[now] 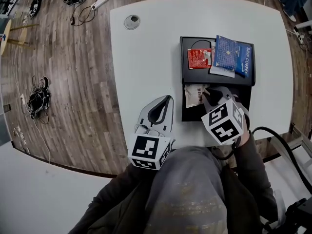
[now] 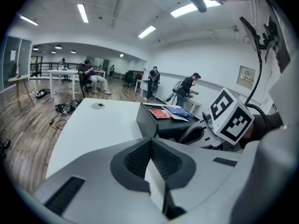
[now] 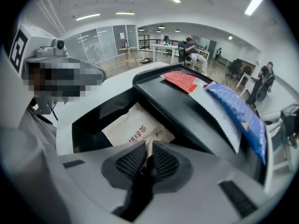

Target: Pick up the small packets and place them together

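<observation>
A black box (image 1: 185,77) stands on the white table (image 1: 146,57). On its raised top lie a red packet (image 1: 199,58), a blue drip-coffee packet (image 1: 234,56) and a white packet (image 1: 222,71) under the blue one. A beige packet (image 1: 195,95) lies in the lower open compartment. My right gripper (image 1: 210,94) reaches into that compartment, and its jaws are shut on the near edge of the beige packet (image 3: 135,127). The left gripper (image 1: 163,101) rests on the table left of the box, shut with nothing in it.
A round cable grommet (image 1: 131,21) sits in the table's far left part. Cables (image 1: 39,99) and a power strip (image 1: 100,2) lie on the wood floor to the left. People (image 2: 189,90) stand and sit far off across the room.
</observation>
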### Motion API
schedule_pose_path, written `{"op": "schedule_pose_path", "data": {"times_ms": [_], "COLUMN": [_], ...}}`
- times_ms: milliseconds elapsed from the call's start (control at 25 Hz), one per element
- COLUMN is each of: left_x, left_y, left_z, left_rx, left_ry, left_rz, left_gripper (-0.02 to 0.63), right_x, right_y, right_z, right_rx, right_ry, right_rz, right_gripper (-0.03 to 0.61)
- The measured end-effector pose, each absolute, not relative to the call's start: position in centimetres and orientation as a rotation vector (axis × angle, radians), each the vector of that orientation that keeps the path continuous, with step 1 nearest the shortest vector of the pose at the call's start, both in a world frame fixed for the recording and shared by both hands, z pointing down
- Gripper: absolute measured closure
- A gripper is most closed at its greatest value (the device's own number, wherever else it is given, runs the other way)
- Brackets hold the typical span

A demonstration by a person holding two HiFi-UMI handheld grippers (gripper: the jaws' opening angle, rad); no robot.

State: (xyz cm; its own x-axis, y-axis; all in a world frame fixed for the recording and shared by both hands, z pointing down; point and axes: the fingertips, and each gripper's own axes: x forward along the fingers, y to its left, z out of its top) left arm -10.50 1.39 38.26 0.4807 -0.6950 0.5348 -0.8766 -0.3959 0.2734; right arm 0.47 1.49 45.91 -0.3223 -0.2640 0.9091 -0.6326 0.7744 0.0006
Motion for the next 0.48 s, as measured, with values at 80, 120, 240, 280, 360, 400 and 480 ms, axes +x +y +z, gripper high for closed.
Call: {"op": "schedule_pose_path", "data": {"times_ms": [80, 120, 240, 280, 360, 400, 480], "left_x": [-10.72, -10.84, -10.95, -10.92, -10.88, -10.88, -10.82], "left_y": [1.22, 1.14, 1.05, 1.05, 1.08, 1.11, 1.27], "left_z": [38.26, 38.25, 38.14, 38.06, 37.88, 37.82, 37.78], "left_rx": [2.204, 2.202, 2.201, 2.202, 2.204, 2.204, 2.203], "left_ry": [-1.302, -1.306, -1.313, -1.314, -1.32, -1.323, -1.33], "left_rz": [0.458, 0.458, 0.458, 0.458, 0.457, 0.456, 0.455], "left_gripper": [0.623, 0.623, 0.623, 0.623, 0.622, 0.623, 0.623], "right_x": [0.26, 0.13, -0.2, -0.28, -0.35, -0.32, -0.22], "right_y": [1.51, 1.5, 1.69, 1.84, 2.07, 2.12, 2.13], "right_z": [45.9, 45.88, 45.77, 45.71, 45.53, 45.37, 44.94], "right_rx": [0.679, 0.678, 0.668, 0.663, 0.659, 0.66, 0.666], "right_ry": [-1.919, -1.924, -1.934, -1.935, -1.939, -1.943, -1.959], "right_rz": [0.425, 0.424, 0.427, 0.428, 0.435, 0.44, 0.455], "right_gripper": [0.545, 0.556, 0.57, 0.571, 0.571, 0.571, 0.571]}}
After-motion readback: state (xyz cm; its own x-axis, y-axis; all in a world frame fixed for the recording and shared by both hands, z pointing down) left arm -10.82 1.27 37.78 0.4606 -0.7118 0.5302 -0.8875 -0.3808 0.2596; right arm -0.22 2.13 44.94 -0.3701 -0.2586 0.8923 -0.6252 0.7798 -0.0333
